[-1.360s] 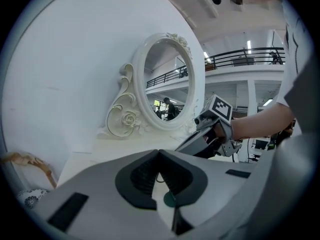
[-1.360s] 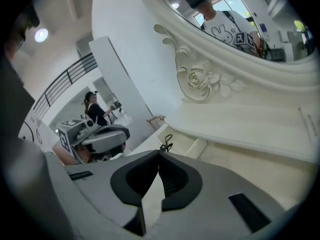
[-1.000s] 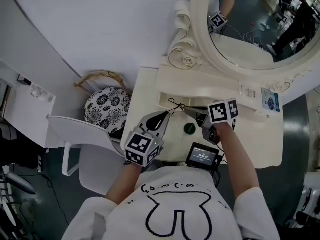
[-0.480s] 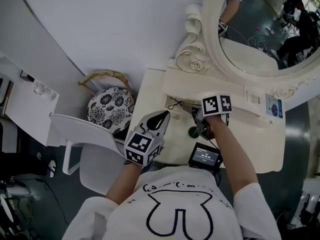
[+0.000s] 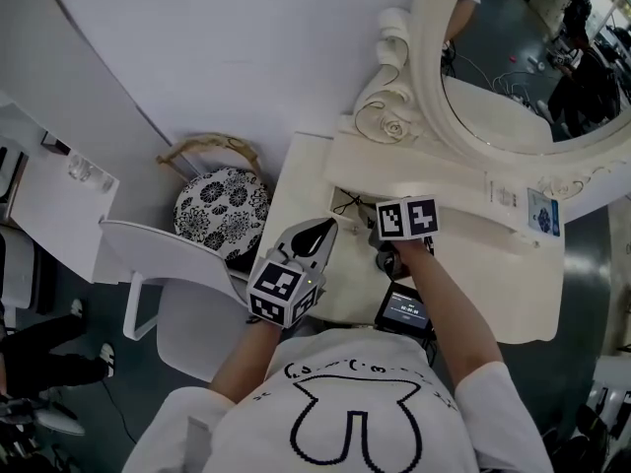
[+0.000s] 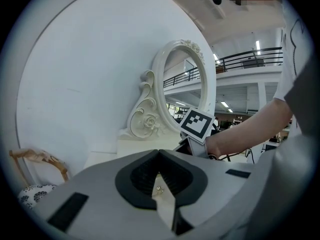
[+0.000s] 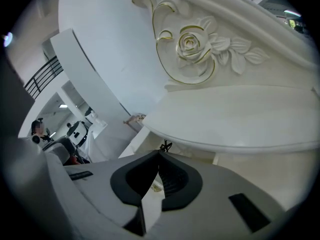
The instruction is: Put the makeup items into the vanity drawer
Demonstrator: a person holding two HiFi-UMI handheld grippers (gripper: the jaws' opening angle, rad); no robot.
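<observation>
Over the cream vanity [image 5: 296, 180] both grippers are closed on nothing, the left gripper [image 6: 158, 154] nearer and the right gripper [image 7: 159, 156] farther, its tips just short of the open drawer [image 5: 369, 205], where a black wiry thing [image 7: 164, 146] lies, too small to identify.

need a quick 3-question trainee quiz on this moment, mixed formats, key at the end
1. True or false: the right gripper has its jaws wide apart.
2. In the head view, what stands left of the vanity? A) a chair with a floral cushion B) a laundry basket C) a floor lamp
3. Fill in: in the right gripper view, the carved flower below the mirror frame is a ____.
Key: 1 false, the jaws are together with nothing between them. 2 A. 3 rose.
</observation>
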